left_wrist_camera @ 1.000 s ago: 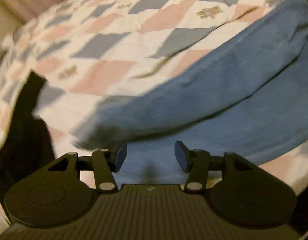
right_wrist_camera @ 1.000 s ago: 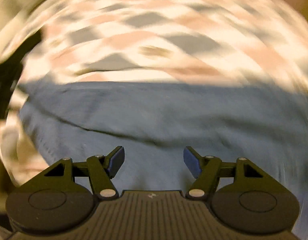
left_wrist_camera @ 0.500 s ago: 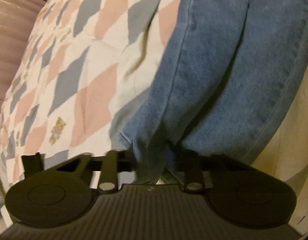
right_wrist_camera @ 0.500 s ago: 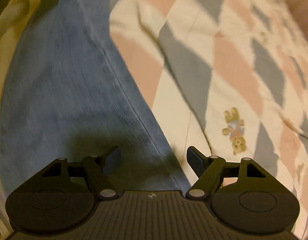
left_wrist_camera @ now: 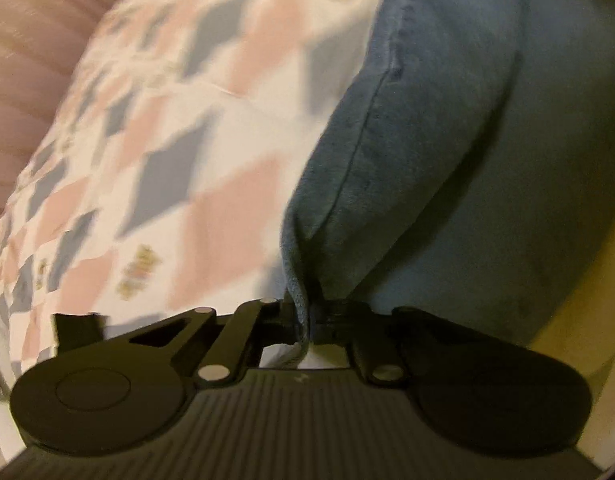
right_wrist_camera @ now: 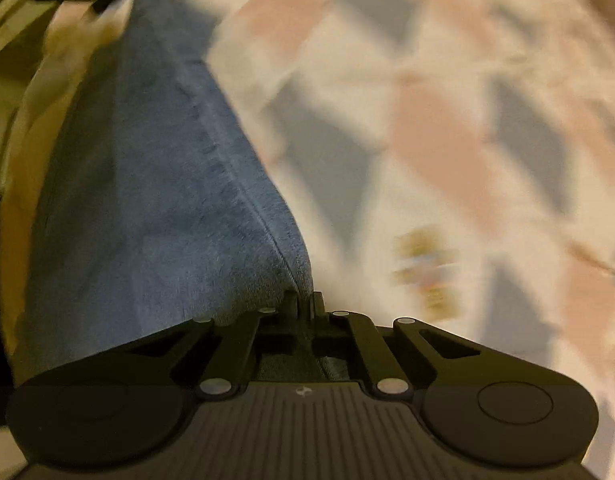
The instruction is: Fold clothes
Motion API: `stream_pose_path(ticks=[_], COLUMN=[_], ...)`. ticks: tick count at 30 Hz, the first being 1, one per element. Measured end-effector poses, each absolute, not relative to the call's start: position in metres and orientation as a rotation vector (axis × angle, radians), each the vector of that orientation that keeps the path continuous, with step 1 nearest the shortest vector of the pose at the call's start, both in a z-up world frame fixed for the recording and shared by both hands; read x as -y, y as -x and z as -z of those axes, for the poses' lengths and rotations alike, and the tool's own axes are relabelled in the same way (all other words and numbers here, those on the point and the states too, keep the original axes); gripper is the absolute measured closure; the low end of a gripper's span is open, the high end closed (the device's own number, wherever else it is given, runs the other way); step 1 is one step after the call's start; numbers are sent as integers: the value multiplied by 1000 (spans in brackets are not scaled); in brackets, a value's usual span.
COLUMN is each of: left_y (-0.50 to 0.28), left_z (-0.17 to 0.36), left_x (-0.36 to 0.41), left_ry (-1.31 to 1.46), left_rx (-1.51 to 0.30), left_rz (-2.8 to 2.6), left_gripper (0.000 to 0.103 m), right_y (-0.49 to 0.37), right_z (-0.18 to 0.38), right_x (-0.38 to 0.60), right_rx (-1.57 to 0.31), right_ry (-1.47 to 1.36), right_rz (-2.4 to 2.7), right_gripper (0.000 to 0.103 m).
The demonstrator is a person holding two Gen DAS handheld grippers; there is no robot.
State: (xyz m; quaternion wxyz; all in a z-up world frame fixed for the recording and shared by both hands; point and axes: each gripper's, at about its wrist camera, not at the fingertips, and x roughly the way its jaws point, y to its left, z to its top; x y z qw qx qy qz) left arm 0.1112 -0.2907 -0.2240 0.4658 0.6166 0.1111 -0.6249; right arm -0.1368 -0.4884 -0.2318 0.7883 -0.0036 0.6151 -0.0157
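— Fingers (left_wrist_camera: pixel 285 314) of the left gripper (left_wrist_camera: pixel 305 316): closing tight on anything?
— Pinching a fold of the blue jeans (left_wrist_camera: pixel 427 152), right at the hem edge; cloth squeezed between both tips, bunching into a narrow ridge there.
— And spreading from that pinch?
— Rising up and to the right of the tips, filling the right half of the left wrist view, one stitched seam running up from the grip.
— Fingers (right_wrist_camera: pixel 291 304) of the right gripper (right_wrist_camera: pixel 305 304): standing apart?
— Pressing together too, clamping the jeans (right_wrist_camera: pixel 155 208) at a seamed edge; denim showing through the linkage behind the tips.
— Lying where from there?
— Stretching away up and left of the tips, tapering toward the far upper-left corner, where something dark is blurring past recognition.
— Resting on what?
— Lying over a bedspread (left_wrist_camera: pixel 155 168) patterned with pink and grey diamonds; same bedspread (right_wrist_camera: pixel 467 140) showing right of the denim in the right wrist view, heavily blurred.
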Motion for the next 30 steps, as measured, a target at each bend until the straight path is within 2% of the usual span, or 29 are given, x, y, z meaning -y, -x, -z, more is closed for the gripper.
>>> stream_pose_path(ticks=[2,3,5,6,7,9,10,12,20,22,24,27,30], left_y=[-130,-139,-157,-166,-175,-192,-196,-199,-201,-201,-204,-205,-199], left_z=[202,193,186,186,186,187,191,208,282,294,304,311,310], left_x=[326,345,384,396,408,427,424,405,276,248,231,220,220], left_ry=[-1410,-1362,-1275,-1231,-1187,-1101,-1068,-1042,-877,-775,-709,-644,-699], left_rx=[-289,-307,-382,-439,-494,-606,-669,-781,-1301,-1404,-1441,-1463,-1431], left_rz=[1486,1457,1386,1354,1321,1262,1251,1233,1060,1019,986,970,1023], left_gripper=[95,88,77,70,71,71,70,62,62,58,53,51,51], right_y=[141,143,145,149,155,180,195,229,385,413,436,457,472], right_z=[220,217,219,216,208,194,191,189,243,245,244,240,235], right_x=[514,525,542,548,551,551,544,527,356,313,282,254,235], right_rx=[-1285,-1267,-1228,-1187,-1127,-990,-928,-825,-757,-717,-664,-591,-519], right_ry=[28,31,26,0,-45,-249,-370,-601,-1371,-1509,-1587,-1623,-1628], right_rz=[188,284,507,612,710,838,878,955,1325,1417,1491,1581,1628], right_gripper=[100,96,68,45,37,33,26,23,25,25,25,26,26])
